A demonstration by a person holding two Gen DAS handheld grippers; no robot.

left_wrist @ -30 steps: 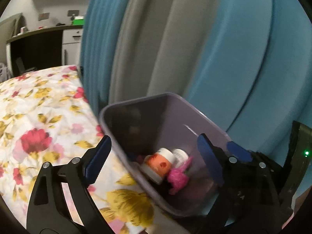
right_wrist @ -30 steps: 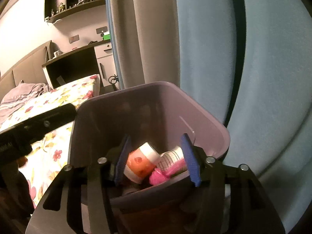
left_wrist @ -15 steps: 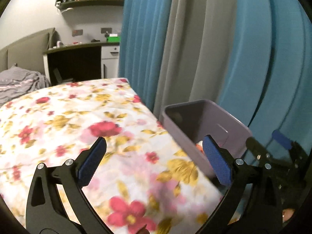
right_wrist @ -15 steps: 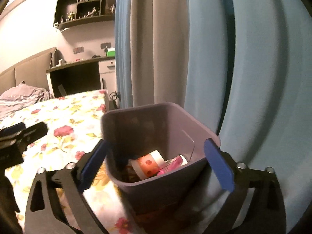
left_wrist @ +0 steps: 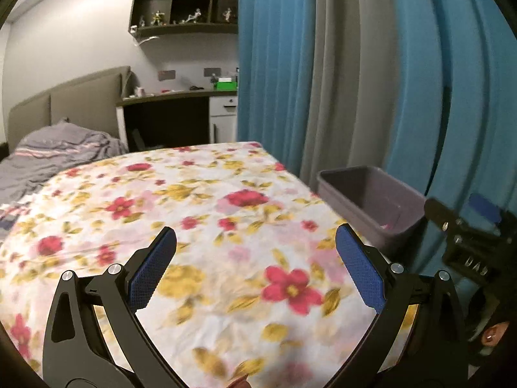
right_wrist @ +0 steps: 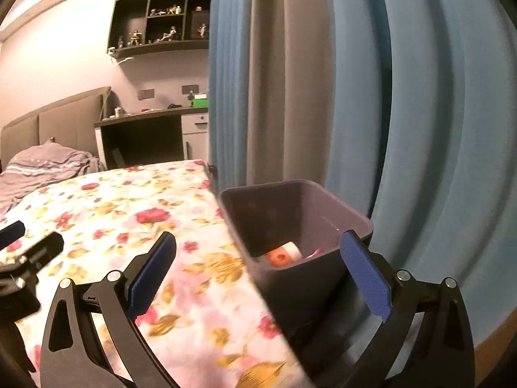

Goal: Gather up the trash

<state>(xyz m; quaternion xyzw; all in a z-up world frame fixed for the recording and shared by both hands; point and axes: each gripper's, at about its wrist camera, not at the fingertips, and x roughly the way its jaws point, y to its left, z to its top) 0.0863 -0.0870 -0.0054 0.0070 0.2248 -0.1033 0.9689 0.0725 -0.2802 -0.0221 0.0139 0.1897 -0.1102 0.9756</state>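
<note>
A grey-purple trash bin (right_wrist: 323, 278) stands beside the bed's right edge, against the curtains; it also shows in the left wrist view (left_wrist: 381, 223). Inside it lie an orange-and-white container (right_wrist: 281, 255) and something pink (right_wrist: 315, 252). My left gripper (left_wrist: 257, 271) is open and empty above the floral bedspread (left_wrist: 194, 226). My right gripper (right_wrist: 258, 273) is open and empty, with the bin's near wall between its fingers. The right gripper's body (left_wrist: 468, 236) shows at the right of the left wrist view.
Blue and grey curtains (left_wrist: 339, 80) hang behind the bin. A crumpled grey blanket (left_wrist: 55, 152) lies at the bed's head by the padded headboard (left_wrist: 68, 100). A dark desk (left_wrist: 168, 119) and a wall shelf with figurines (left_wrist: 187, 6) stand at the back.
Both grippers have pulled back and up from the bin. The right gripper, partly closed inside the bin a second ago, has opened wide. The left view has swung toward the bed.
</note>
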